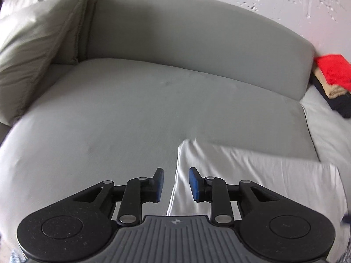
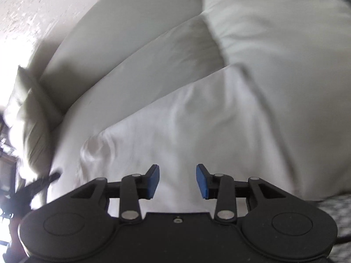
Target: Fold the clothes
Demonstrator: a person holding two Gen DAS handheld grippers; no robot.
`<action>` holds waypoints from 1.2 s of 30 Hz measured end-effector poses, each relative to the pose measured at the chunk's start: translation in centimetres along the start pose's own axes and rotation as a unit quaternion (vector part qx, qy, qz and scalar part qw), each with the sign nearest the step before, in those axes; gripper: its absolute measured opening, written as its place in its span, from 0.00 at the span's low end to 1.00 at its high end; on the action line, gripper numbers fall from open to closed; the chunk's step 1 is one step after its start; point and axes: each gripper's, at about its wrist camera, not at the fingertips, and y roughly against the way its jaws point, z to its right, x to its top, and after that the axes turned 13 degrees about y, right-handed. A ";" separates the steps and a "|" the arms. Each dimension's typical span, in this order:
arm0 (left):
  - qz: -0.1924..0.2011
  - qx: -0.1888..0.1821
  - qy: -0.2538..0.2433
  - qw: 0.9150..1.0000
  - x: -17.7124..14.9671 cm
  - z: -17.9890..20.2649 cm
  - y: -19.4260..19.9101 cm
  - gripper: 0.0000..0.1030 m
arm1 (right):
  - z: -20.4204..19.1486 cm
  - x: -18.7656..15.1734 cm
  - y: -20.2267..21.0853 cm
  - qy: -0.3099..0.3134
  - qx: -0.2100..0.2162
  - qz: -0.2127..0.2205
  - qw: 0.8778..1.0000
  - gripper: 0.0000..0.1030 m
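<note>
- Both grippers hang over the white cloth [image 2: 175, 118]: left gripper [image 1: 176, 184] at its edge, right gripper [image 2: 177, 180] above its middle, fingers apart, holding nothing.
- White cloth lies flat on the sofa seat [image 1: 131, 100]; a pile of clothes [image 1: 333, 81] sits well beyond it.
- Risk: pinching the sofa cover under the thin cloth, so the fold drags crooked.

- The left tool [image 1: 176, 184] is matte black, with two flat blue pads [image 1: 194, 184] on its finger ends.
- Its link arms turn on round silver pivots, and two big round black housings sit at the sides.
- Its middle plate is grey and ribbed, with a small cross mark.
- The right tool [image 2: 178, 180] has the same build, but its middle plate is smooth black with one small screw.
</note>
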 end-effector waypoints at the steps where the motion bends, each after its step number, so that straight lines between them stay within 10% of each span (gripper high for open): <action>1: -0.006 -0.005 0.010 1.000 0.7 -0.2 -1.0 0.26 | -0.5 -0.1 -0.9 0.001 0.006 -0.012 1.000 0.35; 9: -0.076 -0.096 0.166 0.978 3.1 -4.2 -7.9 0.27 | -5.2 -0.7 -5.2 0.055 0.008 -0.071 0.996 0.31; 19: -0.137 -0.236 0.327 0.905 1.8 -8.0 -13.5 0.27 | -6.2 -0.7 -5.9 0.061 -0.013 -0.089 0.994 0.33; 36: -0.179 -0.271 0.414 0.850 0.6 -7.5 -17.0 0.08 | -6.3 -1.1 -6.1 0.081 -0.021 -0.085 0.993 0.45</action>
